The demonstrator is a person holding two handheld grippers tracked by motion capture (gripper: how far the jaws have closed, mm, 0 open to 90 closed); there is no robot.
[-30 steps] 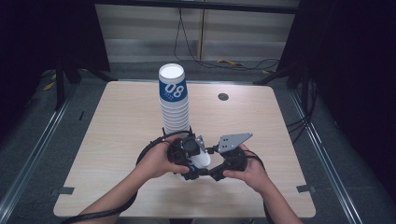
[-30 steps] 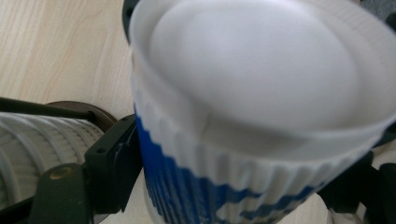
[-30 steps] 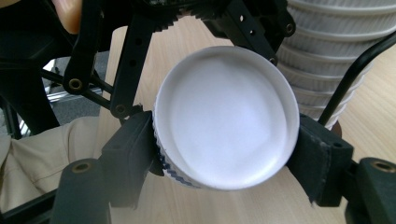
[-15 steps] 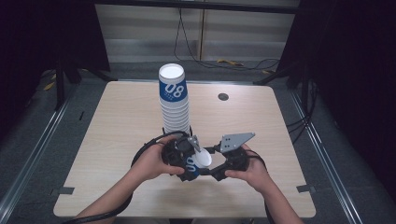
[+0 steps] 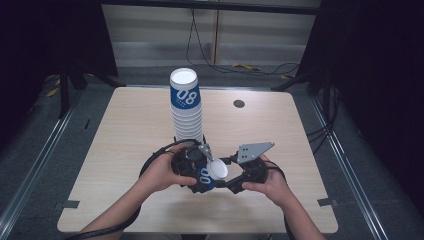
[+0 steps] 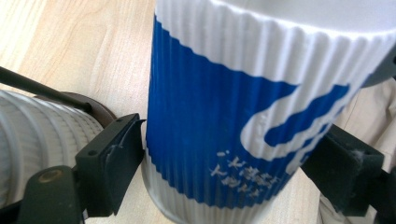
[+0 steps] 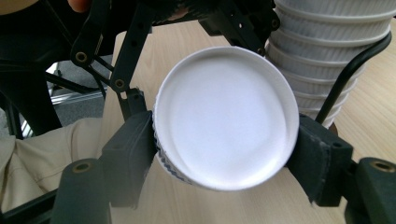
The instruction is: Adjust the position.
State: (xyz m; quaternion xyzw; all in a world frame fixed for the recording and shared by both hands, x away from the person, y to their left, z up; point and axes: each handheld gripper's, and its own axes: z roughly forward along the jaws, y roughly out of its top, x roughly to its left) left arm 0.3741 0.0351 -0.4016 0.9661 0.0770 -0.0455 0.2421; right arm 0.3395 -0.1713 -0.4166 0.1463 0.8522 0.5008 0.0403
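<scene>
Looking down from the high view, the person is holding a single blue-and-white cup between both tools near the front of the table, just in front of the tall stack of cups. The left tongs and right tongs are meeting at that cup, which is lying tilted with its white base facing up and to the right. Separating it from the stack appears done; setting it down somewhere is what is left.

Turning to the left gripper view, the ribbed cup is sitting between the black jaws, which are pressing its lower sides.

Moving to the right gripper view, the right tongs are pinching the cup's base end, with the stack rising just behind.
</scene>
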